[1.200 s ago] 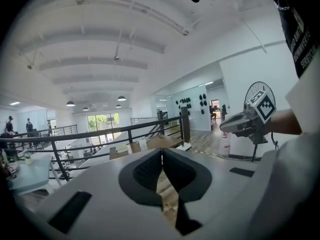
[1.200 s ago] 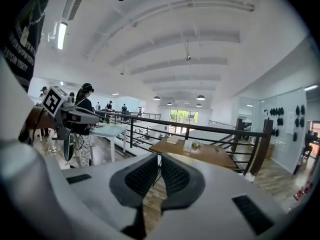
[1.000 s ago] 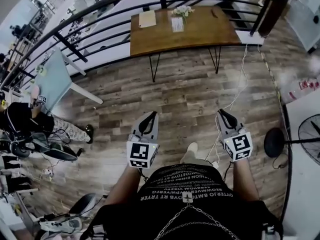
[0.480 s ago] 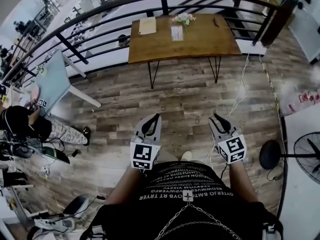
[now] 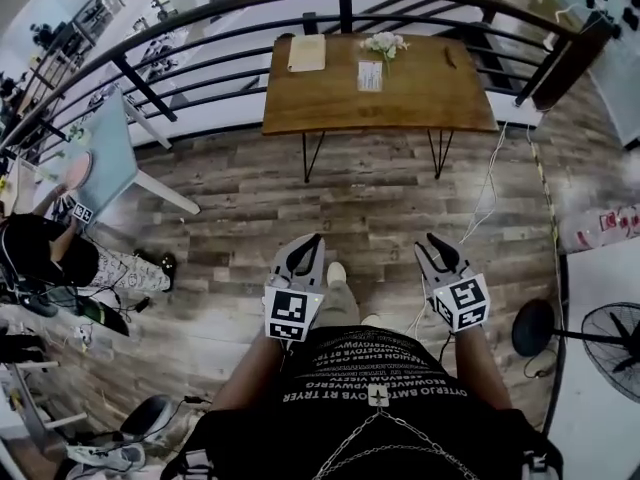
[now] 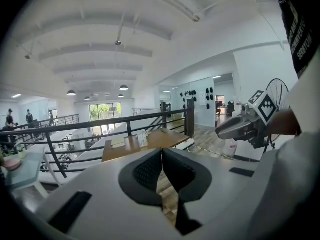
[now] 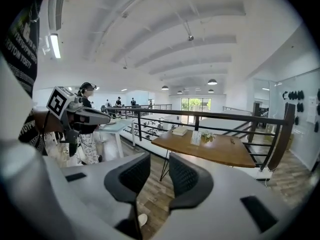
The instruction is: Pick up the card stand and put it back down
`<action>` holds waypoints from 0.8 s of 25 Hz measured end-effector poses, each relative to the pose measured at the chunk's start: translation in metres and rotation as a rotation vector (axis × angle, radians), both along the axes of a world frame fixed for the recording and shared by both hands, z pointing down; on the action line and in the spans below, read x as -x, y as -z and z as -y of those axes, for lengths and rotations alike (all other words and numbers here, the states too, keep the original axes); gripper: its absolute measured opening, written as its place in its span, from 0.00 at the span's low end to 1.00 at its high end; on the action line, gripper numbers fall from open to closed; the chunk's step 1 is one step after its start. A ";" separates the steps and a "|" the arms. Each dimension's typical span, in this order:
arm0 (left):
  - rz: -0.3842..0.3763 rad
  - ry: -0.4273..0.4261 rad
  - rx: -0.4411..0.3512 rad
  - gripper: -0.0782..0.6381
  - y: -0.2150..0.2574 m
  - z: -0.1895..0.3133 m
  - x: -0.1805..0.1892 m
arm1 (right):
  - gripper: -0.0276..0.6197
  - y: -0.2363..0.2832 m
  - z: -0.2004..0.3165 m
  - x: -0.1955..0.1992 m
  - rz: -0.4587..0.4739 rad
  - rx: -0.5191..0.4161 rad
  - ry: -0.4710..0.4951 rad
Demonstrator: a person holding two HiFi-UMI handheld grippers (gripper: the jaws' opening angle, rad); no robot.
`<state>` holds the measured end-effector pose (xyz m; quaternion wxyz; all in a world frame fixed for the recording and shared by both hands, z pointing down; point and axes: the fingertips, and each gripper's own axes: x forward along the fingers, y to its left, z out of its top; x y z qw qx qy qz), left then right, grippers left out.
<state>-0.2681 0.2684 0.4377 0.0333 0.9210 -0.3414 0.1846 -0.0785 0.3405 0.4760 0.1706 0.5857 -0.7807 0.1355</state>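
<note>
The card stand [image 5: 369,75] is a small white upright card on the wooden table [image 5: 330,103] far ahead, beside a small bunch of flowers [image 5: 384,43]. In the right gripper view the card stand [image 7: 196,137] stands near the table's middle. Both grippers hang over the plank floor, well short of the table. My left gripper [image 5: 314,240] is shut, its pads [image 6: 150,171] meeting with nothing between them. My right gripper [image 5: 433,242] is open; its jaws have just been opening, and the gap between its fingers [image 7: 186,176] holds nothing.
A tan book [image 5: 307,53] and a small dark object [image 5: 450,58] also lie on the table. A black railing [image 5: 200,18] runs behind it. A light blue table [image 5: 100,158] and a person [image 5: 60,248] are at the left. A fan [image 5: 610,333] and a cable [image 5: 490,183] are at the right.
Both grippers have moved forward over the floor towards the wooden table, which now sits nearer in view. The right gripper's jaws have opened from shut; the left's stay shut.
</note>
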 end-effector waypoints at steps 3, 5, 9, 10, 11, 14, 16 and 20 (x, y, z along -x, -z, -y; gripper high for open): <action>-0.011 -0.051 -0.049 0.15 0.014 0.028 -0.021 | 0.21 0.004 0.025 -0.006 0.005 -0.005 -0.015; -0.009 -0.079 -0.076 0.15 0.019 0.047 -0.033 | 0.21 0.005 0.041 -0.011 0.005 -0.008 -0.028; -0.010 -0.112 -0.068 0.15 0.016 0.078 -0.052 | 0.21 0.003 0.066 -0.020 0.009 0.001 -0.054; -0.007 -0.121 -0.063 0.15 0.015 0.084 -0.056 | 0.21 0.001 0.071 -0.023 0.011 0.007 -0.060; -0.005 -0.130 -0.058 0.15 0.013 0.090 -0.061 | 0.21 0.000 0.076 -0.027 0.012 0.013 -0.066; 0.000 -0.149 -0.051 0.15 0.009 0.107 -0.071 | 0.21 -0.004 0.089 -0.036 0.018 0.027 -0.080; 0.004 -0.156 -0.043 0.15 0.005 0.116 -0.077 | 0.21 -0.008 0.096 -0.040 0.024 0.035 -0.087; 0.005 -0.162 -0.022 0.15 -0.002 0.135 -0.090 | 0.21 -0.013 0.115 -0.047 0.030 0.068 -0.089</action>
